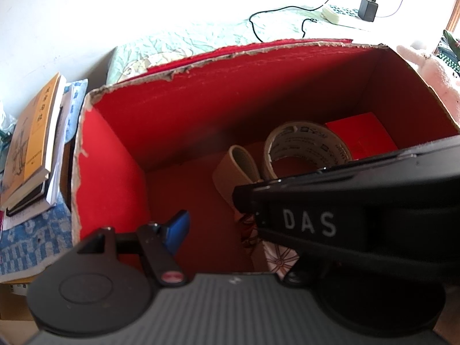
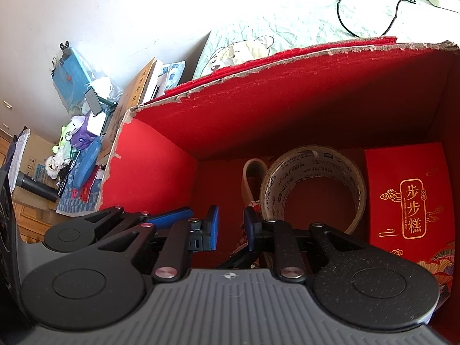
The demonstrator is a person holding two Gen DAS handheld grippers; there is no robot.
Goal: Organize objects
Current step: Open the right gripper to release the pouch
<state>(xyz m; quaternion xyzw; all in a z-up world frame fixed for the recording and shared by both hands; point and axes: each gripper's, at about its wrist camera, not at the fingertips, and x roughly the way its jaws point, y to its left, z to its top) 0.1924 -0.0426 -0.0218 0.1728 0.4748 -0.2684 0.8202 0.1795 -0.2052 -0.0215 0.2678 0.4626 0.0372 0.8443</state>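
The right gripper (image 2: 230, 227) tilts down into the red box (image 2: 161, 166), jaws narrowly parted and empty. The left gripper (image 1: 218, 224) angles beside it, jaws wide, holding nothing. Beyond them, a tape roll (image 2: 312, 189) stands on edge beside a red packet (image 2: 408, 195).

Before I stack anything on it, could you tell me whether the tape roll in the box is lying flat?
No, the tape roll stands on edge, hole facing us.
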